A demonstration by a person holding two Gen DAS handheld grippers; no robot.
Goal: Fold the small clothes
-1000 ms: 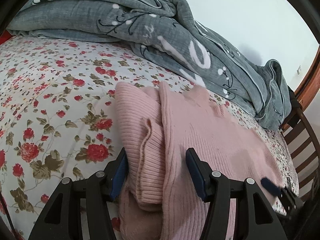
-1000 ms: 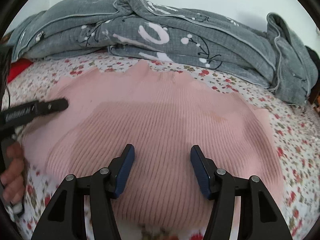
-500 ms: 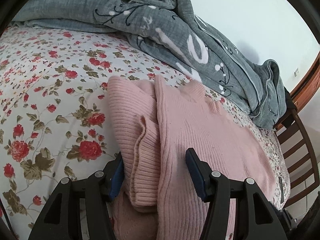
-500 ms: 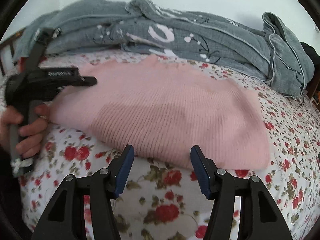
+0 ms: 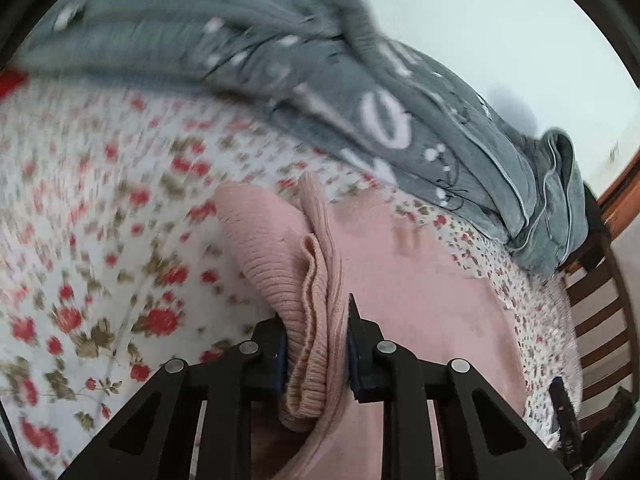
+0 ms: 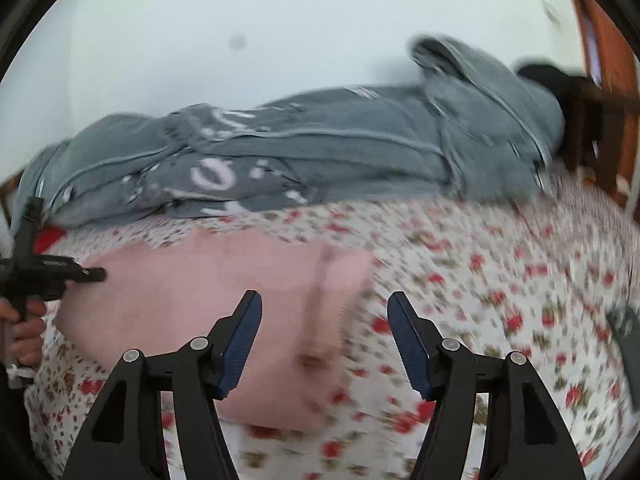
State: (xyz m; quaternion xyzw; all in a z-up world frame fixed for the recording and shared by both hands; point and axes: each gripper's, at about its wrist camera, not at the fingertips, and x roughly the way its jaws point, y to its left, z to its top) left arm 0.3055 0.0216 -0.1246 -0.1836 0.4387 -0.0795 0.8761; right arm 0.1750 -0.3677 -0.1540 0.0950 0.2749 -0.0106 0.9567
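Note:
A pink ribbed sweater (image 5: 420, 300) lies on the flowered bedsheet (image 5: 100, 220), with one side folded over into a thick bunched edge. My left gripper (image 5: 316, 320) is closing on that edge, and its pads press the folds from both sides. In the right wrist view the left gripper (image 6: 60, 274) sits at the sweater's (image 6: 200, 288) left end, held by a hand (image 6: 24, 320). My right gripper (image 6: 324, 312) hovers over the sweater's right edge. Its jaws are opening and nothing is clamped between them.
A crumpled grey quilt (image 5: 360, 100) runs along the back of the bed against the white wall, also visible as the quilt (image 6: 320, 152). A wooden bed frame (image 5: 592, 308) rises at the right. A dark flat object (image 6: 624, 324) lies on the sheet at far right.
The left jaws have closed on the sweater's folded edge and lifted it a little. The right gripper has swung right, from over the sweater's middle to its right edge, with its jaws slightly wider.

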